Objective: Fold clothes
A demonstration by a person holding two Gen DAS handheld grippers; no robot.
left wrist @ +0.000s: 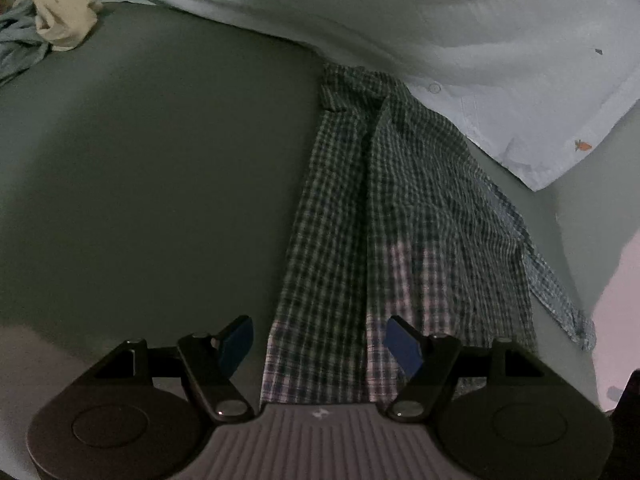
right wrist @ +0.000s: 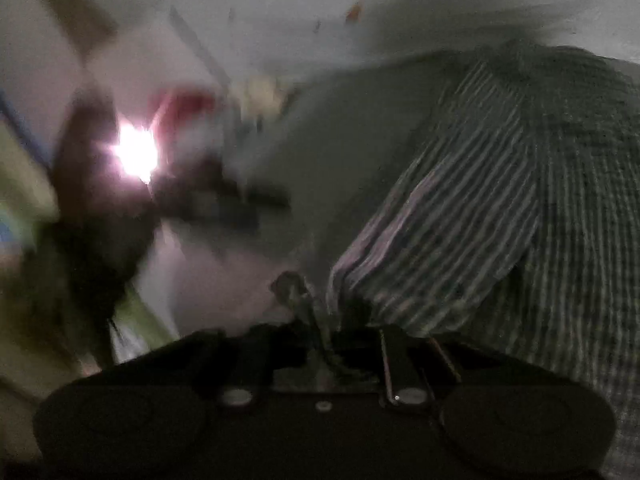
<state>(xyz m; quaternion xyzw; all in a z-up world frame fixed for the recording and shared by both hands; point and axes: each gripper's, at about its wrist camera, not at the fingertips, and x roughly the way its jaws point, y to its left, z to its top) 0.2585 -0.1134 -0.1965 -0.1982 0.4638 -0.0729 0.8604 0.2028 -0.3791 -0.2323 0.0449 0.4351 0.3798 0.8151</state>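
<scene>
The left gripper [left wrist: 318, 342] hangs low over a grey-green sheet [left wrist: 152, 184] with its two blue-padded fingers [left wrist: 236, 344] spread wide and nothing between them. Straight ahead of it, beginning in the gap between the fingers and running away from the claw, lies a checked shirt [left wrist: 400, 216], dark green and white, stretched into a long narrow strip with a deep fold down its middle. The far end of the shirt slips under the edge of a pale blue cloth with small carrot prints [left wrist: 460, 32], which spreads across the whole far side beyond the claw. Along the shirt's right flank, to the right of the claw, a strip of blue checked fabric [left wrist: 552, 288] peeks out from beneath it. Far ahead and to the left of the claw sits a crumpled cream garment [left wrist: 64, 14], touching a bunched grey-blue cloth [left wrist: 20, 40] beside it. The right wrist view is heavily blurred: the right gripper [right wrist: 326, 344] appears pressed together on a bunched corner of the same checked shirt, though the smear makes that hard to confirm, and the fabric rises ahead and to the right of this claw. To its left a bright glare [right wrist: 134, 154] burns amid dark shapes I cannot make out.
</scene>
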